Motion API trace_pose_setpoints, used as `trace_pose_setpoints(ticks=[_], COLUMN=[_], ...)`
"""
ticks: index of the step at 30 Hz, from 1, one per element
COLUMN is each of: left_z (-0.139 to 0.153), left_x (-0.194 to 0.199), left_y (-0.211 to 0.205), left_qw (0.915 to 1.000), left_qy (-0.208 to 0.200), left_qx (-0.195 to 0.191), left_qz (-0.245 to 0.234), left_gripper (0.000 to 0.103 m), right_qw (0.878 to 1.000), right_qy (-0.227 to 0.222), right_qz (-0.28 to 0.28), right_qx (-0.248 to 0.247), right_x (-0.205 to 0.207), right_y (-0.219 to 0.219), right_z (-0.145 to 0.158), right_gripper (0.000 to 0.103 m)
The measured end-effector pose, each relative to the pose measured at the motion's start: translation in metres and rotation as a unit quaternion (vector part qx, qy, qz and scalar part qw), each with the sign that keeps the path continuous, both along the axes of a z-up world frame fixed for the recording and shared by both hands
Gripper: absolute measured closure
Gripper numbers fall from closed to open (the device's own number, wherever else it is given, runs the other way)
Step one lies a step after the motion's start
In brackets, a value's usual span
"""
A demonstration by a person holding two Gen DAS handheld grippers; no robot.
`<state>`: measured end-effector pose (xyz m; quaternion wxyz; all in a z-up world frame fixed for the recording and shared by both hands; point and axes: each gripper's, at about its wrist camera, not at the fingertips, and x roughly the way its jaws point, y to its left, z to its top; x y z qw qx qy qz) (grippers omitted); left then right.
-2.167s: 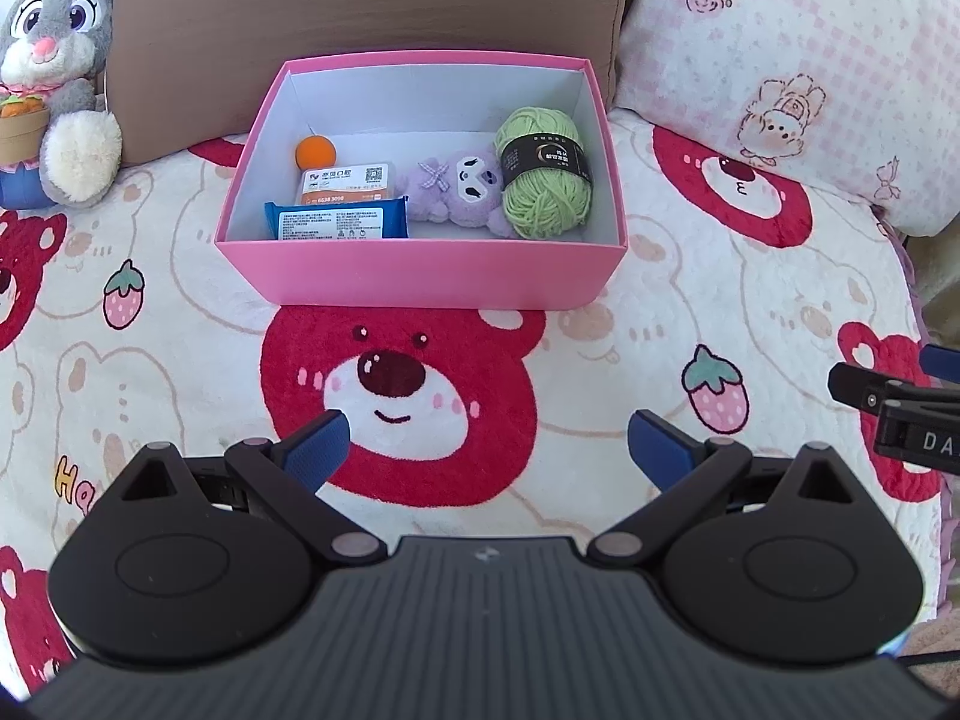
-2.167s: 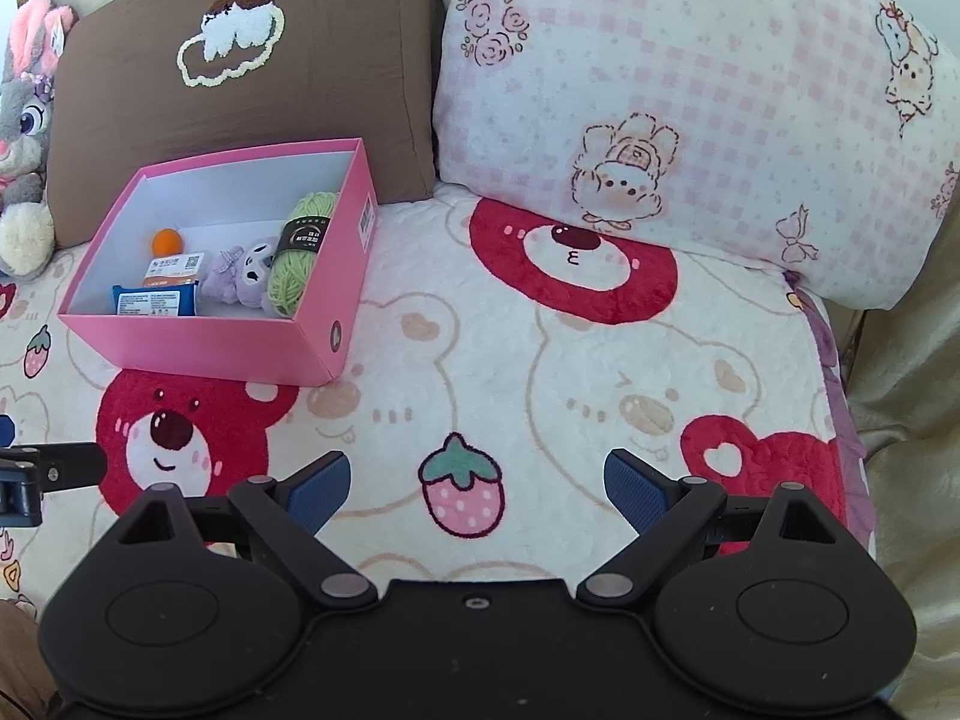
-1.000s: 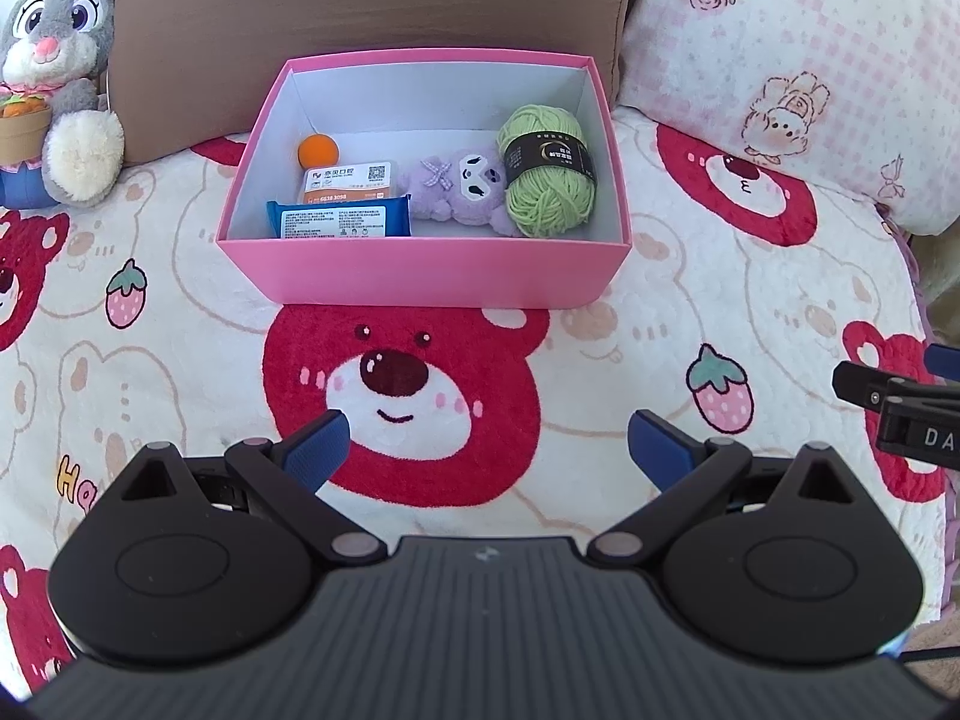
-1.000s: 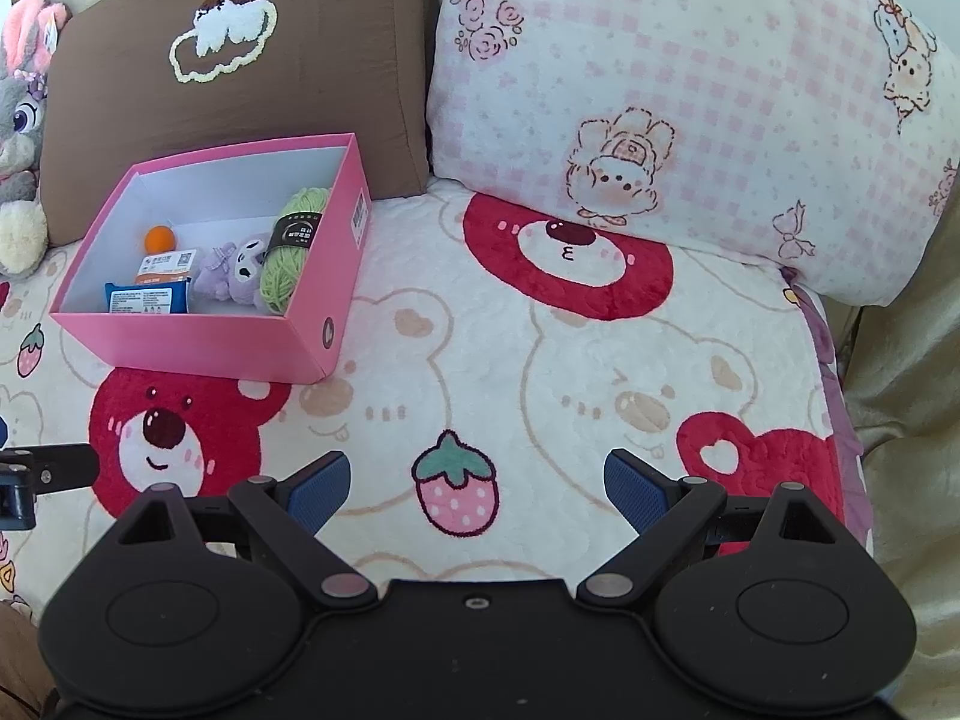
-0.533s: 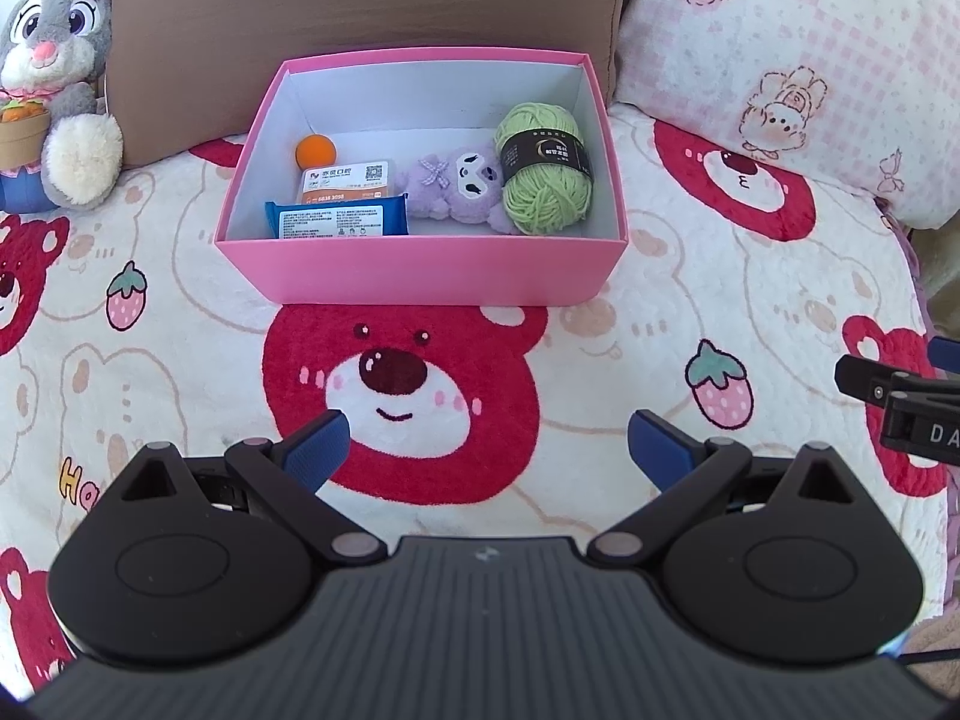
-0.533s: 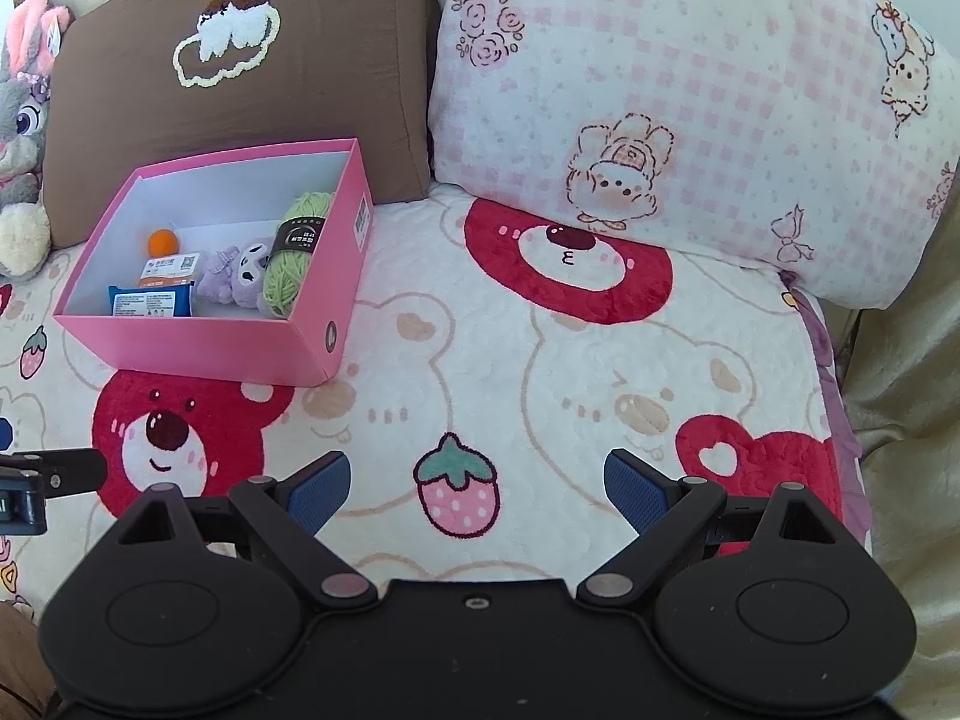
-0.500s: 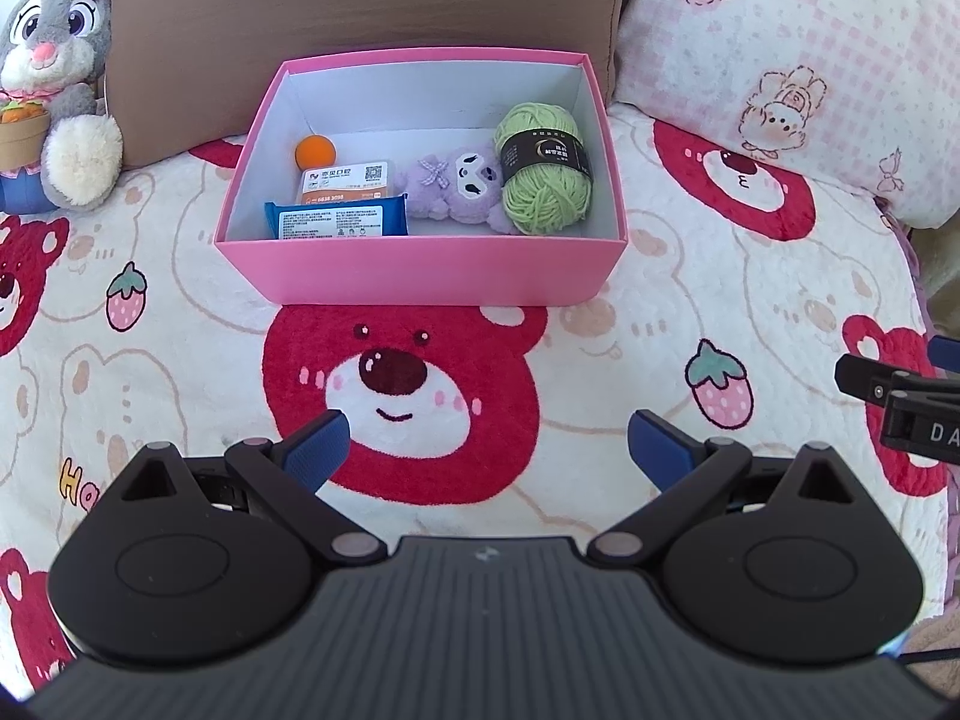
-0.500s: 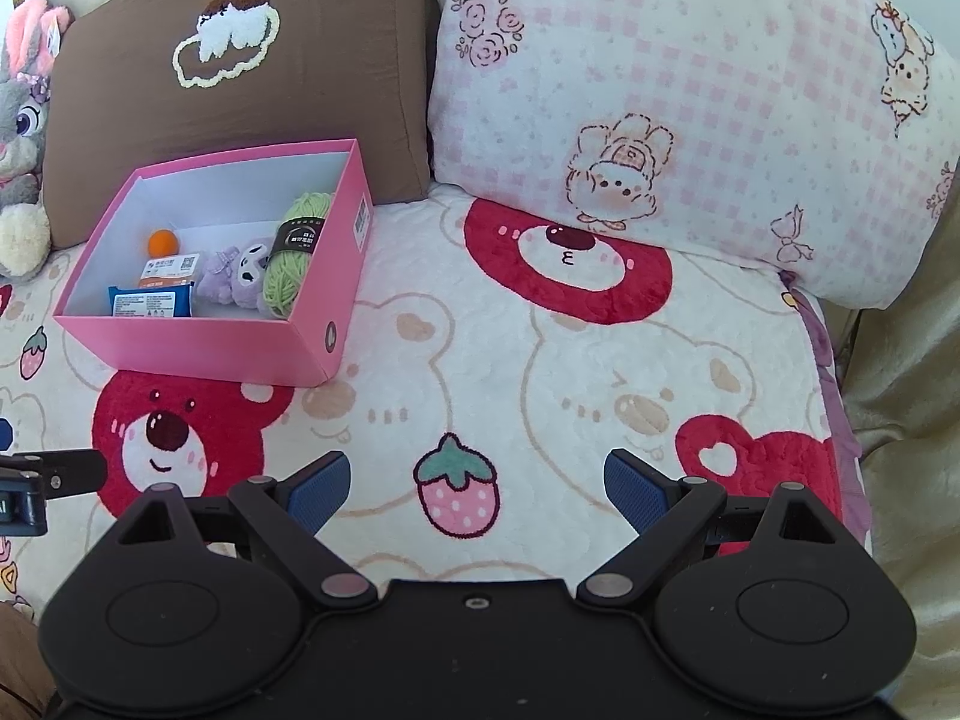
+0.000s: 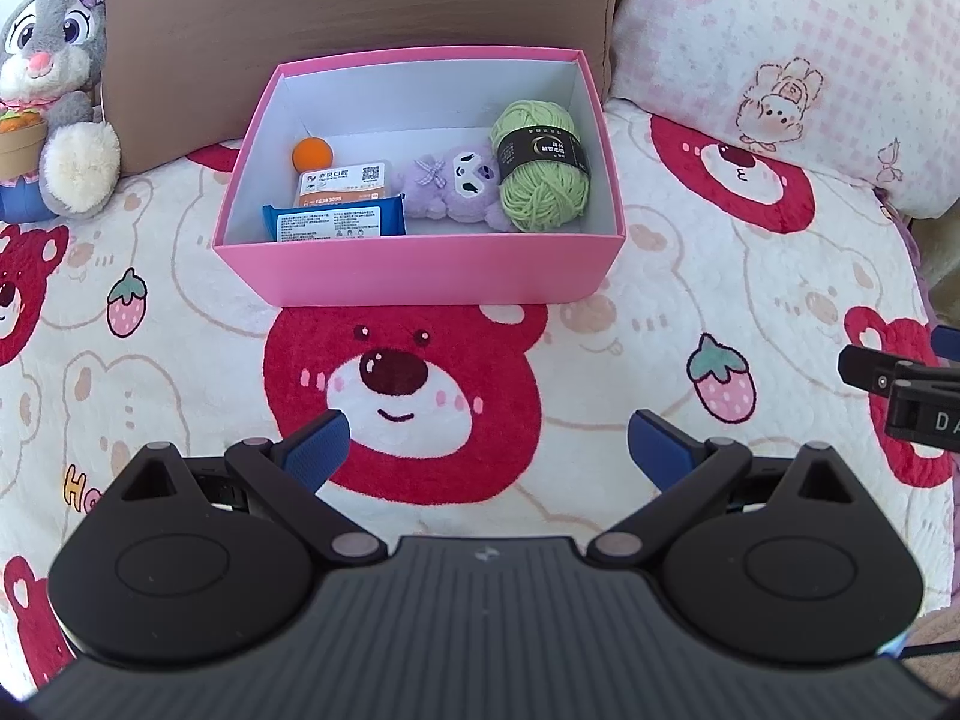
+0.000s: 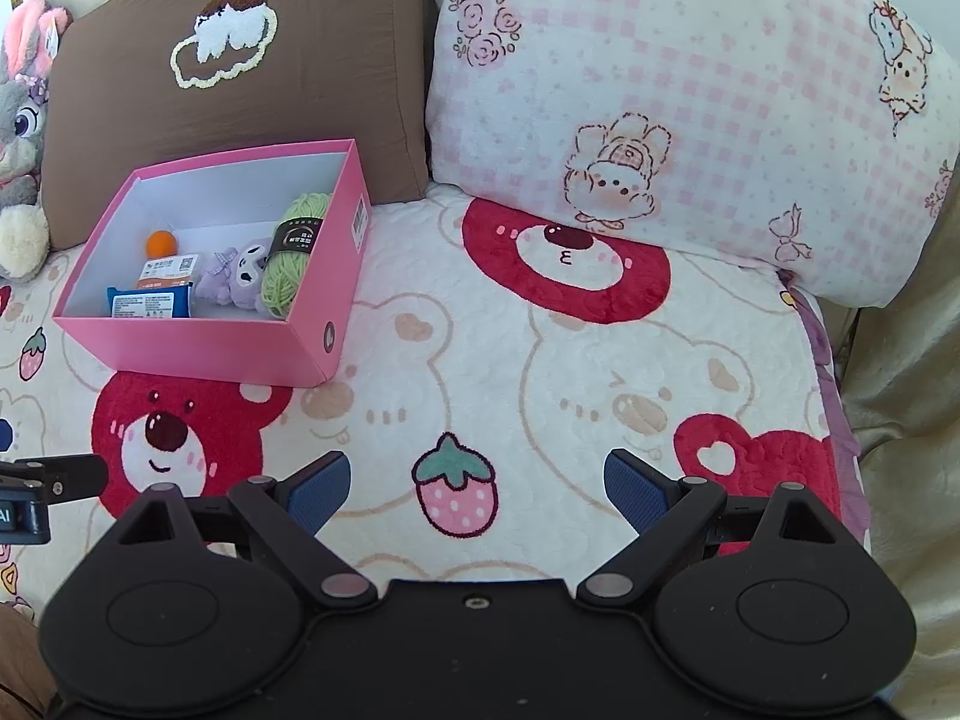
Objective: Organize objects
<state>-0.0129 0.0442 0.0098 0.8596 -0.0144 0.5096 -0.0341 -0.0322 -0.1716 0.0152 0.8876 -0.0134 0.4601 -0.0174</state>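
Note:
A pink box (image 9: pixel 420 276) (image 10: pixel 204 354) sits on the bear-print blanket in front of the pillows. Inside it lie an orange ball (image 9: pixel 312 153) (image 10: pixel 161 243), a white-and-orange packet (image 9: pixel 345 185), a blue packet (image 9: pixel 333 222) (image 10: pixel 149 303), a purple plush toy (image 9: pixel 456 180) (image 10: pixel 240 276) and a green yarn ball (image 9: pixel 543 171) (image 10: pixel 294 255). My left gripper (image 9: pixel 487 444) hovers open over the red bear print, well short of the box. My right gripper (image 10: pixel 477 483) is open above a strawberry print, to the right of the box. Both hold nothing.
A brown pillow (image 9: pixel 360 6) (image 10: pixel 240 78) and a pink checked pillow (image 9: pixel 798 60) (image 10: pixel 690 96) stand behind the box. A grey bunny plush (image 9: pixel 51 90) (image 10: pixel 18 138) sits at the far left. A beige cover (image 10: pixel 900 420) falls away past the blanket's right edge.
Almost nothing differs; both views drift only slightly. Both grippers stay open and empty, and the box and its contents have not moved.

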Motion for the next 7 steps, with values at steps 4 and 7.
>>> trace_pose_setpoints(ticks=[4, 7], left_z=[0.0002, 0.0001], left_x=[0.0004, 0.0003], left_y=[0.0000, -0.0002], left_qw=[1.0000, 1.0000], left_qy=[0.000, 0.000], left_qx=[0.000, 0.000], left_qz=[-0.001, 0.000], left_gripper=[0.002, 0.002], right_qw=[1.000, 1.000], right_qy=[0.000, 0.000], right_qz=[-0.001, -0.001], right_qx=[0.000, 0.000], right_x=[-0.0004, -0.0005], right_y=[-0.0014, -0.0022], right_z=[0.0000, -0.0001], right_gripper=[0.009, 0.009])
